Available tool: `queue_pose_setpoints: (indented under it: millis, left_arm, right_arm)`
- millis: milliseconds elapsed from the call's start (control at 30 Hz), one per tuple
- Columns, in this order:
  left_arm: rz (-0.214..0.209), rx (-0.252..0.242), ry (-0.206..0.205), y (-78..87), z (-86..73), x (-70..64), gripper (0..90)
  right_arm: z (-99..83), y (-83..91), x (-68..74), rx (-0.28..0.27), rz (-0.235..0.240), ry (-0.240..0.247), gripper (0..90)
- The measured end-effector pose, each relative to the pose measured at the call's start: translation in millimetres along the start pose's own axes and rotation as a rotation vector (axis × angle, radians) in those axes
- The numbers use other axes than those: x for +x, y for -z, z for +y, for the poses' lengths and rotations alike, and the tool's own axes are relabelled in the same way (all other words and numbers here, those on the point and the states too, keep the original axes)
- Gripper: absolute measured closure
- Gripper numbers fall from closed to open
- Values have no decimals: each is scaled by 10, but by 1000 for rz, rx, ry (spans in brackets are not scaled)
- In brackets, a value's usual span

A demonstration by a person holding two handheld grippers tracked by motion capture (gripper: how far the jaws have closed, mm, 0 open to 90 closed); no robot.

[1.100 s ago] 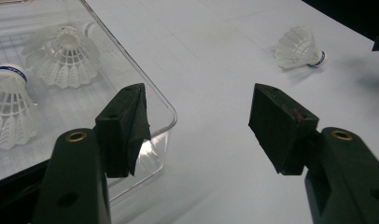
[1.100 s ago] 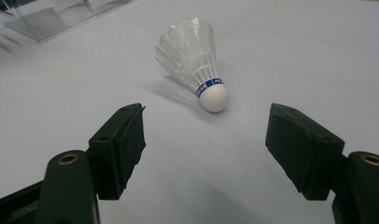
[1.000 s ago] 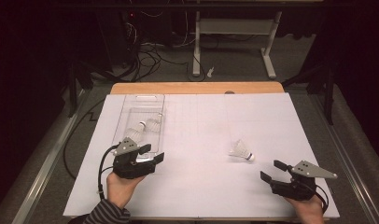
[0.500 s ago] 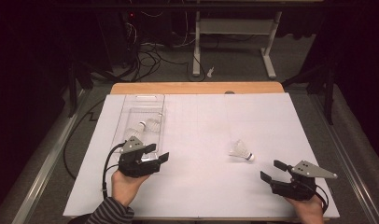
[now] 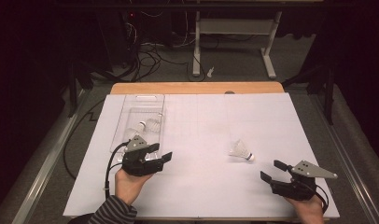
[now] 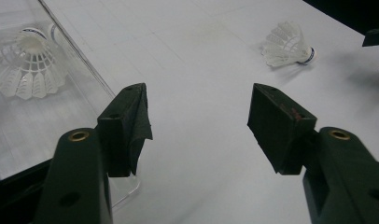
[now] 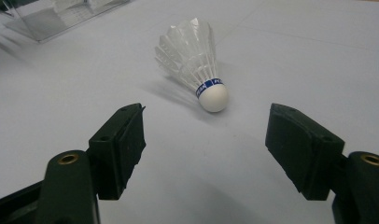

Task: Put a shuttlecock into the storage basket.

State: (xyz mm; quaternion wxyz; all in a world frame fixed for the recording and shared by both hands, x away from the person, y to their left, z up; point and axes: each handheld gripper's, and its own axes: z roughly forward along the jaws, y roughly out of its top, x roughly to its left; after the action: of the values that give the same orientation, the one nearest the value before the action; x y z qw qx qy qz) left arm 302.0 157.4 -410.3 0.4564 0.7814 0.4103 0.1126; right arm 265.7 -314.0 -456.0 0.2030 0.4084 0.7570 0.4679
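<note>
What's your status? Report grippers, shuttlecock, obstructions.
Left gripper open, empty, beside clear tray. Right gripper open, facing loose shuttlecock on the white sheet, not touching. Nothing between them.

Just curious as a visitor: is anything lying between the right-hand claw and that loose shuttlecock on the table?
Nothing: in the right gripper view, bare white table separates the open right gripper from the shuttlecock.

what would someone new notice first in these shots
Likely the lone shuttlecock lying on its side on the white table cover, right of middle, with the right gripper open just short of its cork. Next, the clear tray at the left holding more shuttlecocks, with the left gripper open beside its near end.
</note>
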Motion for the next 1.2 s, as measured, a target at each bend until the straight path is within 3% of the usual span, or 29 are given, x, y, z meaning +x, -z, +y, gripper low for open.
queue_pose_setpoints:
  millis: [767, 1200]
  left_arm:
    - [-14, 19, 7, -111, 72, -30, 384]
    - [-22, 56, -17, -207, 133, -69, 375]
  right_arm:
    - [0, 0, 1, 0, 0, 1, 290]
    - [0, -1, 0, 1, 0, -1, 289]
